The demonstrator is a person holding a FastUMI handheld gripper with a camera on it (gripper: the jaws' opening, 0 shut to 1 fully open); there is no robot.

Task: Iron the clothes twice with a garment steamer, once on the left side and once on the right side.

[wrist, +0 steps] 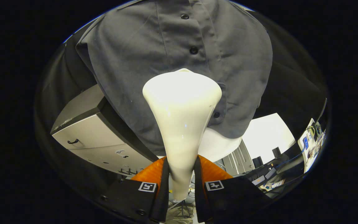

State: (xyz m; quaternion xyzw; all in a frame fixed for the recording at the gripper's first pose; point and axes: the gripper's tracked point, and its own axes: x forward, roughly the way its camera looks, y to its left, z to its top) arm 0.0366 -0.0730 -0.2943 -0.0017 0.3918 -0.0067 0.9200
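Observation:
A white garment steamer (181,118) runs up between my fingers, its neck pinched by both of them and its wide head flaring out ahead. My gripper (181,168) is shut on that neck. The head rests against a grey button-front shirt (154,62) that hangs just beyond it, close to the button placket (193,49) near the shirt's lower hem. Under the hem a white garment (219,143) peeks out.
A grey cabinet (89,137) with a dark handle stands to the left behind the shirt. More cabinets and a cluttered desk (272,177) with cables lie to the right and below. Cables trail on the floor beneath my fingers.

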